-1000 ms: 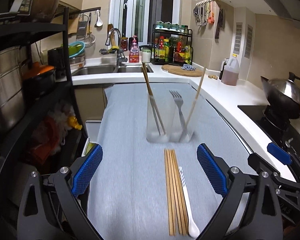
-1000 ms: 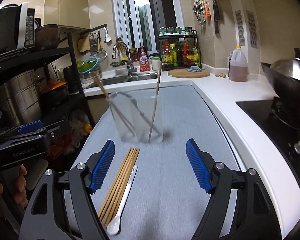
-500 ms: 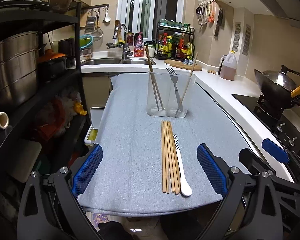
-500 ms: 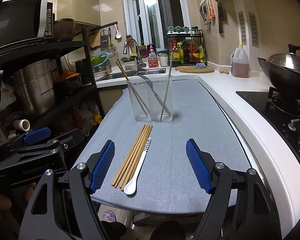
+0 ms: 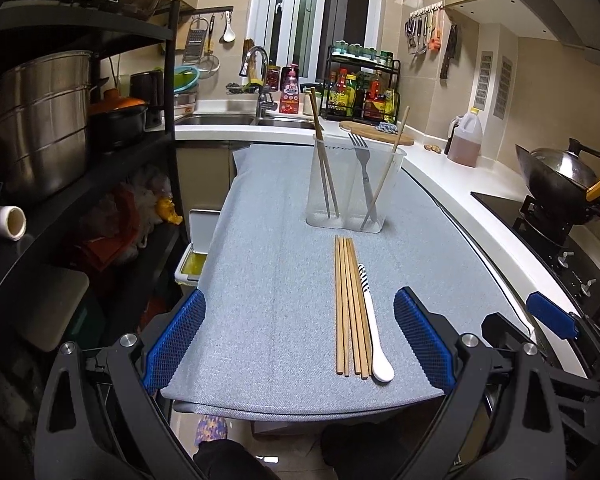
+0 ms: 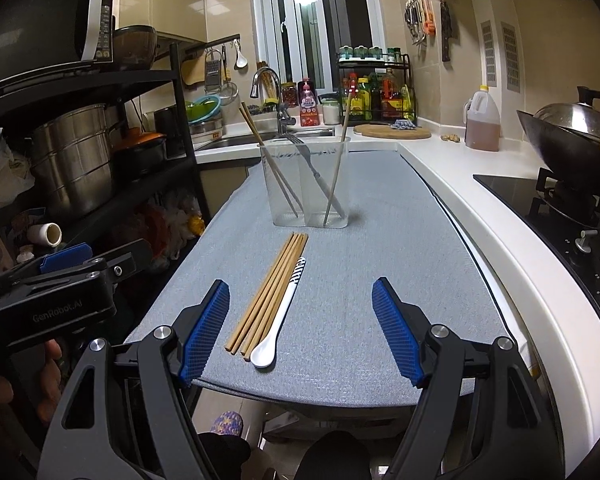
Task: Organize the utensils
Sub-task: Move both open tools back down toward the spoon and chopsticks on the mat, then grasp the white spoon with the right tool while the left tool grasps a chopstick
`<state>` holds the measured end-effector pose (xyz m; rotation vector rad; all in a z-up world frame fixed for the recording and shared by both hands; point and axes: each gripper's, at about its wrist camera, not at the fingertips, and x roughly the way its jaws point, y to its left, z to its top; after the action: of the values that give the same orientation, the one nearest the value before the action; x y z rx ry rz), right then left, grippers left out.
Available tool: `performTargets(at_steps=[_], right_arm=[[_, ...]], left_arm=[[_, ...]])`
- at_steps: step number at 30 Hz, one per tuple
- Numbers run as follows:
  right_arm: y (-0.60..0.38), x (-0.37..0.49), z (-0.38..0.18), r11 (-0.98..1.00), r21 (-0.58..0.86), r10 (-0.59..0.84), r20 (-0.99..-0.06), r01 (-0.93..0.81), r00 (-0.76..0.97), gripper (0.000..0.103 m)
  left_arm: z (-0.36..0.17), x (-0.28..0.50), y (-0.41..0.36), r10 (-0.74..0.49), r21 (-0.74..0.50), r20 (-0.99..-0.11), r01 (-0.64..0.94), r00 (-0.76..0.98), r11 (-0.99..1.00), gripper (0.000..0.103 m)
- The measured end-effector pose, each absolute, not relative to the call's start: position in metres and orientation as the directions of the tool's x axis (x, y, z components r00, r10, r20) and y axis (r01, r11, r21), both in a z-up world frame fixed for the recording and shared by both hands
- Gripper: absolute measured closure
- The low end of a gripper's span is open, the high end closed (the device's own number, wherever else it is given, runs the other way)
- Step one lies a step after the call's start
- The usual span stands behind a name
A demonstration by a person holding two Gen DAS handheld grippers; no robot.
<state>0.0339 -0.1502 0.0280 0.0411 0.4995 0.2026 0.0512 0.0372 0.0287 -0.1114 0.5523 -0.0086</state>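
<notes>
Both tongs pulled back from holder (image 5: 354, 188) | left tongs (image 6: 72, 308): "GenRobot.AI"

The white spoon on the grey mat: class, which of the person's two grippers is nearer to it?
Left, narrowly. The white spoon lies just inside the left gripper, beside its right-hand finger. The right gripper has it near its left-hand finger, bowl short of the pad. Both are open, neither touching.

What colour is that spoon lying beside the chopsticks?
White spoon, with black stripes at its handle end; clearest in the right wrist view.
</notes>
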Motion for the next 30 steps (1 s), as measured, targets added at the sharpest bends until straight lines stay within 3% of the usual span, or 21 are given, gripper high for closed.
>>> performTargets(at_steps=[14,20,30], right_arm=[[-0.143,0.065,-0.023,0.984,0.090,0.178,-0.559,-0.154,0.810,0.031],[-0.135,0.079,-0.049,0.976,0.115,0.218,-0.609,-0.187,0.762,0.051],[-0.116,0.101,-0.075,0.969,0.125,0.242,-0.654,-0.213,0.717,0.061]], left_arm=[[-0.012,0.076,0.056,-0.020,-0.135,-0.592,-0.074,0.806,0.988,0.011],[-0.027,0.085,0.064,-0.011,-0.136,-0.616,-0.093,0.788,0.986,0.011],[-0.036,0.091,0.074,0.007,-0.130,-0.636,-0.116,0.771,0.985,0.011]])
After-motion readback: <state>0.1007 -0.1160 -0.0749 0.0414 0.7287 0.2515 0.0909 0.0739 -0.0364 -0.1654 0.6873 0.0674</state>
